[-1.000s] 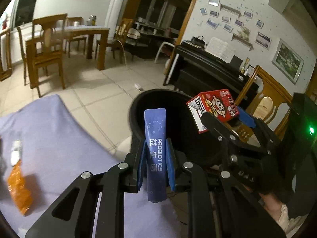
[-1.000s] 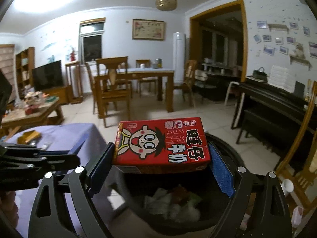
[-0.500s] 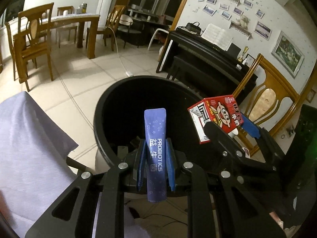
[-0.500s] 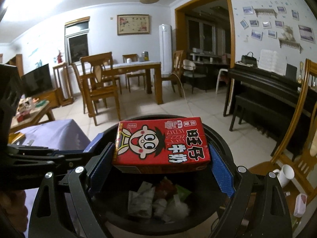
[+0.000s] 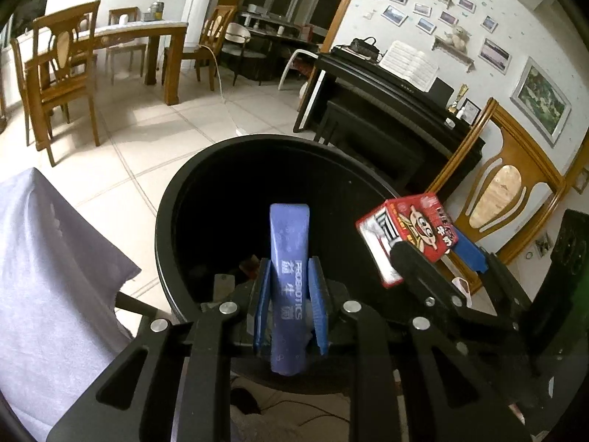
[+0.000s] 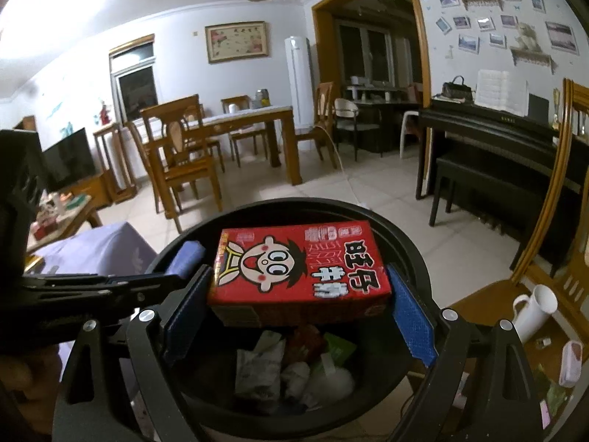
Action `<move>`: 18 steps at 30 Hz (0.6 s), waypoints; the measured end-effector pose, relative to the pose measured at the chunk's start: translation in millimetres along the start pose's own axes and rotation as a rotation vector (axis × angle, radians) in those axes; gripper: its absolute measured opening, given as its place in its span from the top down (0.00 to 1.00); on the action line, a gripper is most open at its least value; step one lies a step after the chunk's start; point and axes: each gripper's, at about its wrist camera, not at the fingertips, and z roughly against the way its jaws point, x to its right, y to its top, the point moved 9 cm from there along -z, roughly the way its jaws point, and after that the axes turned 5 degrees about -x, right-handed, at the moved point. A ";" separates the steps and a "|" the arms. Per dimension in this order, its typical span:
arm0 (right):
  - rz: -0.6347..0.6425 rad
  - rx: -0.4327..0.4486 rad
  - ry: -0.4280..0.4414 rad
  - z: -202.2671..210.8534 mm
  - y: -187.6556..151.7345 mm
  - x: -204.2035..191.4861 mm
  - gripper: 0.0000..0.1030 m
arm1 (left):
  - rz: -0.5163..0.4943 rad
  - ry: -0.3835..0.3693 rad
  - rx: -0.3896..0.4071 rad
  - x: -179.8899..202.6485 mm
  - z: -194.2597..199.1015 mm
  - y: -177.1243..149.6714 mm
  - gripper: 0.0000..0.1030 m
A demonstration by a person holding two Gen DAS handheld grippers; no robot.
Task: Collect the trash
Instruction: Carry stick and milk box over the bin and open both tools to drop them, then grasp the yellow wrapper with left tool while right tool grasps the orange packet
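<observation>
Over the black bin (image 5: 173, 199), the left claw (image 5: 288, 294) pinches a blue sachet (image 5: 289, 258) upright, while the right claw (image 6: 300, 294) clamps a red carton (image 6: 300, 265) flat above the crumpled trash (image 6: 294, 364) inside. Purple cloth (image 5: 48, 276) lies just left.

Clearance over the round black plastic bin (image 6: 412, 254)
Mouth open above crumpled wrappers (image 6: 294, 368); purple cloth-covered table (image 5: 48, 276) flanks left, wooden chair (image 5: 504, 184) right.
</observation>
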 end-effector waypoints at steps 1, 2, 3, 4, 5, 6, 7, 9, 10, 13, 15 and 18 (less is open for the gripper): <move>0.000 -0.002 -0.002 -0.1 -0.4 0.4 0.13 | 0.005 -0.001 -0.002 -0.1 -0.6 0.0 0.77; 0.000 -0.003 -0.002 0.3 -0.8 -0.3 0.13 | 0.007 0.002 -0.003 -1.2 -0.6 -0.2 0.75; 0.002 -0.005 -0.003 1.1 -1.1 -2.4 0.13 | 0.006 0.007 -0.003 -1.9 0.1 -0.3 0.64; 0.002 -0.006 -0.004 1.3 -1.4 -3.4 0.13 | 0.006 0.013 0.002 -2.4 1.8 -0.3 0.51; 0.002 -0.005 -0.002 2.6 -1.2 -5.3 0.13 | 0.008 0.031 0.017 -3.4 5.7 0.0 0.48; 0.002 -0.004 0.000 2.7 -1.0 -4.7 0.13 | 0.007 0.036 0.026 -4.2 9.1 0.0 0.45; 0.007 -0.004 0.001 2.8 -1.0 -7.2 0.13 | 0.006 0.032 0.030 -4.1 13.1 -0.3 0.45; 0.023 -0.002 0.004 5.9 -0.3 -13.9 0.13 | 0.009 0.028 0.035 -5.8 21.1 -2.1 0.45; 0.031 -0.001 0.007 6.5 -0.2 -17.1 0.13 | 0.013 0.029 0.041 -7.2 26.4 -3.1 0.45; 0.055 -0.001 0.028 10.6 -0.2 -32.7 0.13 | 0.027 0.056 0.072 -18.5 51.4 -8.0 0.36; 0.073 -0.002 0.048 14.1 3.2 -44.5 0.13 | 0.042 0.078 0.095 -29.6 67.8 -9.3 0.34; 0.114 -0.009 0.112 20.7 4.0 -81.0 0.13 | 0.090 0.133 0.123 -60.7 99.3 -17.9 0.34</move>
